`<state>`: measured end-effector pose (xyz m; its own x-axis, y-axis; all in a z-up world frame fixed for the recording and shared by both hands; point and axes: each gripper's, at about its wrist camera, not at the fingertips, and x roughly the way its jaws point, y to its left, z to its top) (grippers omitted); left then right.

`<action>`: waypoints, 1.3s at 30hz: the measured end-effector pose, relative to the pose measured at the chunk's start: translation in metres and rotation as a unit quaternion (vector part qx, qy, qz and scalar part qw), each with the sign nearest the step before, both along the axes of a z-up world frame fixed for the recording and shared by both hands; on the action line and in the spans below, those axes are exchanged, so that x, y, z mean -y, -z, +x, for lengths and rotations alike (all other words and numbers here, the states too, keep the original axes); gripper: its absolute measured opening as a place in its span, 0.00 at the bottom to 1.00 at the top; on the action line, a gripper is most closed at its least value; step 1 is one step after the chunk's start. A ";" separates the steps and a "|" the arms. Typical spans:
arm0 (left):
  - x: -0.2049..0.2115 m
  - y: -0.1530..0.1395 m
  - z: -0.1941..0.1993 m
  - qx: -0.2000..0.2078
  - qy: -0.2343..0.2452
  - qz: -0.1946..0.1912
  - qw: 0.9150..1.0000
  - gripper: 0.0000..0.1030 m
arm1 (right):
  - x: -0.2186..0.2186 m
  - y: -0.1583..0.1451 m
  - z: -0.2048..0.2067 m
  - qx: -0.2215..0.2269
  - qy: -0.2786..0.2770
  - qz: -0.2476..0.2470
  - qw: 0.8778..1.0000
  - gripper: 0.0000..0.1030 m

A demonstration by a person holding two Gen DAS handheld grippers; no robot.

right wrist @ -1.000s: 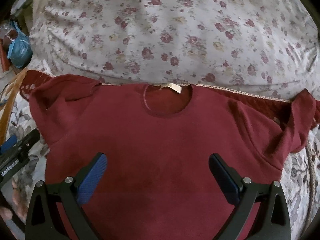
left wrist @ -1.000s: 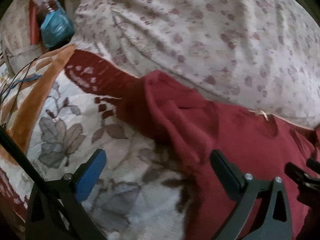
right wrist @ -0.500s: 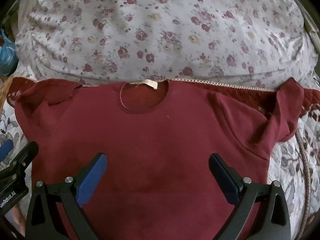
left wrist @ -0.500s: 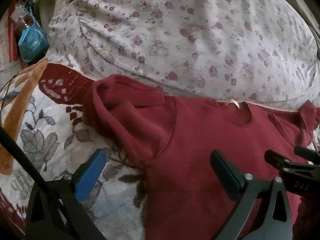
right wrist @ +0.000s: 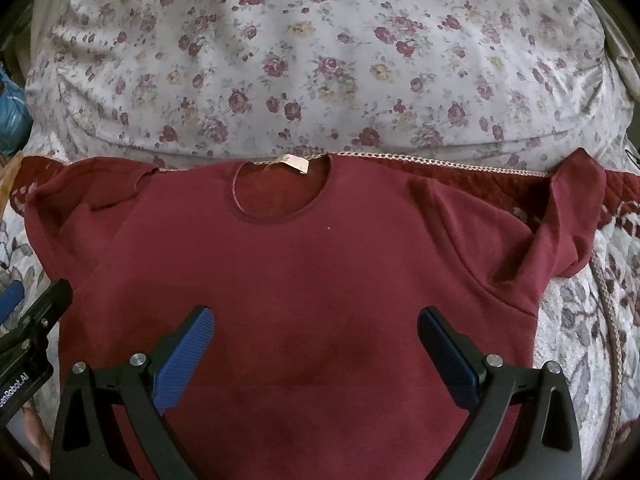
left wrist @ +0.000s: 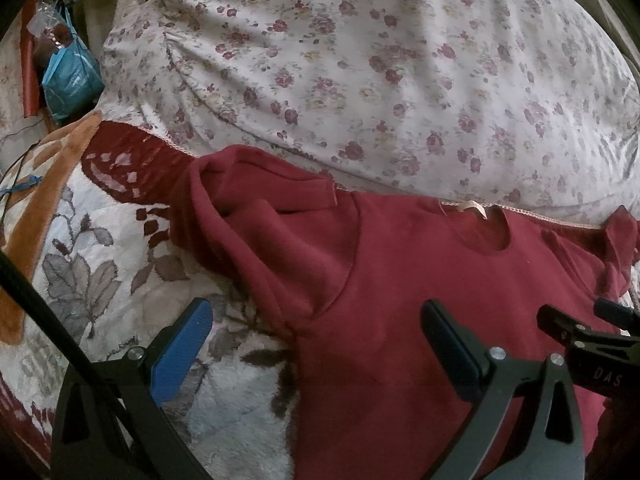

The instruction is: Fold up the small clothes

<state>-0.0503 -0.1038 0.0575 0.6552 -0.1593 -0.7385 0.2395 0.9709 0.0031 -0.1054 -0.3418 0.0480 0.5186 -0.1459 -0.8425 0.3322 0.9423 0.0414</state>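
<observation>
A dark red short-sleeved shirt (right wrist: 312,280) lies front up on the bed, its round neckline and pale label (right wrist: 296,163) toward the pillow. Its left sleeve (left wrist: 256,216) is bunched and crumpled; the right sleeve (right wrist: 568,220) is folded up on itself. My right gripper (right wrist: 316,344) hovers open over the shirt's lower body, nothing between its blue pads. My left gripper (left wrist: 316,340) is open above the shirt's left side seam, one finger over the blanket, the other over the cloth. The right gripper (left wrist: 580,336) shows at the left wrist view's right edge.
A big floral pillow (right wrist: 320,60) bulges right behind the shirt's collar. A leaf-patterned fleece blanket (left wrist: 100,272) with a dark red border covers the bed. A blue plastic bag (left wrist: 68,76) and a bottle sit at the far left. A black cable (left wrist: 36,320) crosses the left wrist view.
The left gripper has swung right and pulled back, bringing the collar and far sleeve into its view. The right gripper's view drifted slightly left then re-centred. The shirt has not moved.
</observation>
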 end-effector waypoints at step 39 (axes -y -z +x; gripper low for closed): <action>-0.024 0.007 0.021 -0.009 -0.047 0.005 0.999 1.00 | -0.013 0.006 0.016 -0.009 -0.030 0.003 1.000 1.00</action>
<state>-0.0295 -0.0794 0.0503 0.6533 -0.0898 -0.7517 0.1467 0.9891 0.0093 -0.0890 -0.3287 0.0419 0.5119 -0.1100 -0.8520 0.2755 0.9604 0.0415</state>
